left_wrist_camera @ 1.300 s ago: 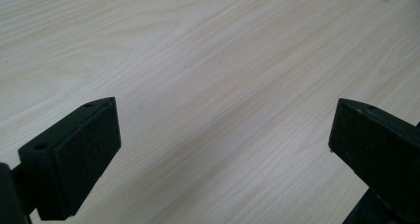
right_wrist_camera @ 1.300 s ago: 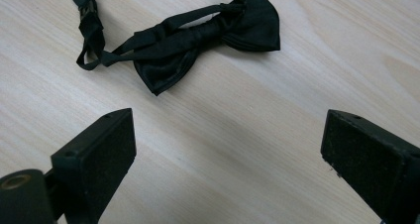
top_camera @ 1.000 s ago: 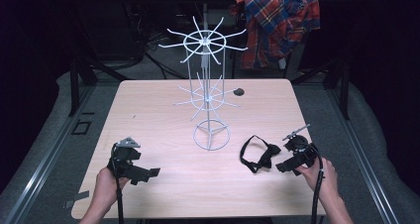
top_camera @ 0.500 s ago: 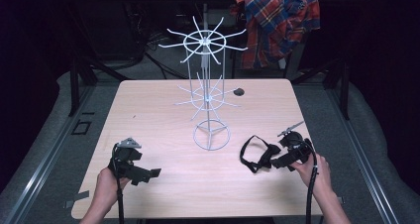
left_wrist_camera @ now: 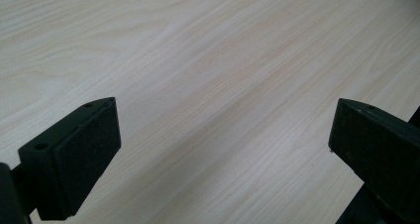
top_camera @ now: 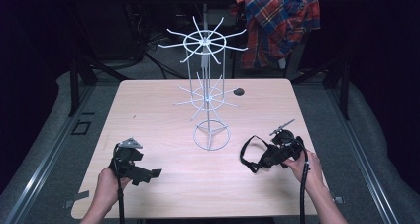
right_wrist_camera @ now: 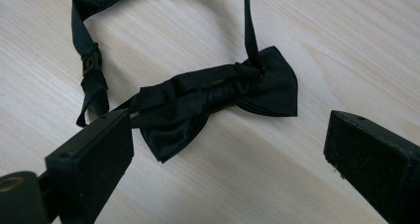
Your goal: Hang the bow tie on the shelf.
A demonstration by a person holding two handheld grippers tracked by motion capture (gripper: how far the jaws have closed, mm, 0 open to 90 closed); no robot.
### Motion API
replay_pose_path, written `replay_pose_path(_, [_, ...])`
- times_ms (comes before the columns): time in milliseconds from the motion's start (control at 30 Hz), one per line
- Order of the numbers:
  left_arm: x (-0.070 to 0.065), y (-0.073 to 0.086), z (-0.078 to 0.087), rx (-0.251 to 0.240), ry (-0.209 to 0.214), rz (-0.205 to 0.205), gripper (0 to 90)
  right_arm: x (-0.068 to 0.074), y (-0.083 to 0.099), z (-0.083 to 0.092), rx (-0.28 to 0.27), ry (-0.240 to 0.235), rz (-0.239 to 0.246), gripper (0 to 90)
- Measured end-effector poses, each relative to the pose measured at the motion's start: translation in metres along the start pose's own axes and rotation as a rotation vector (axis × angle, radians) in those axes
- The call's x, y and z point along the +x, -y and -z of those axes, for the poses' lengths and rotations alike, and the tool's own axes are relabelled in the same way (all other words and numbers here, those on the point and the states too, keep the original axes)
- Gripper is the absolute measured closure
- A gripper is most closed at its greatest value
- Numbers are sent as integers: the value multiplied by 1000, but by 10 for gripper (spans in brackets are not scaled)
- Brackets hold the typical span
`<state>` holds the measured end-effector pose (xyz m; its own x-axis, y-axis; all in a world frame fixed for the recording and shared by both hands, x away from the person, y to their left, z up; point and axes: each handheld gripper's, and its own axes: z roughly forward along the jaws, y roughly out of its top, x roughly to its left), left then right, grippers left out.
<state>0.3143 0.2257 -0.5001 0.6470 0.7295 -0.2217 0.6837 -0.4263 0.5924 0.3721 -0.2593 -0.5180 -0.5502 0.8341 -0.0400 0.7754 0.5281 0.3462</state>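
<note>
Right gripper (right_wrist_camera: 228, 159) has crept forward onto bow tie (right_wrist_camera: 218, 102); jaws wide apart, nothing gripped, tie lying between and just ahead. Left gripper (left_wrist_camera: 218, 149) unmoved, gaping over bare table (left_wrist_camera: 198, 60).

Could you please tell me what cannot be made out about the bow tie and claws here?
- Bow tie: in the right gripper view its strap loop is cut off by the top edge.
- Small dark object beyond the wire rack: too small to identify in the high view.
- Left claw: its right jaw is cut off by the frame edge.
</note>
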Motion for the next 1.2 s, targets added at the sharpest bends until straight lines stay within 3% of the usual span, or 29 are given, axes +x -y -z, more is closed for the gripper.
replay_pose_path(333, [0,0,0,1,2,-4,0,-1,-13,-15,19,-4,5,45])
replay_pose_path(600, [-1,0,-1,8,8,-6,0,-4,-17,-26,28,14,-48,55])
replay_pose_path(767, [-1,0,-2,23,8,-11,0,-5,-18,-29,70,16,-35,140])
replay_pose_path(1000, [-2,0,-3,35,-1,-13,0,-5,-17,-34,78,23,-48,221])
replay_pose_path(1033, [-2,-1,-3,37,-5,-15,0,-4,-17,-35,77,10,-52,270])
replay_pose_path(1200, [-1,0,-2,41,-10,-5,0,2,-20,-34,81,32,-20,369])
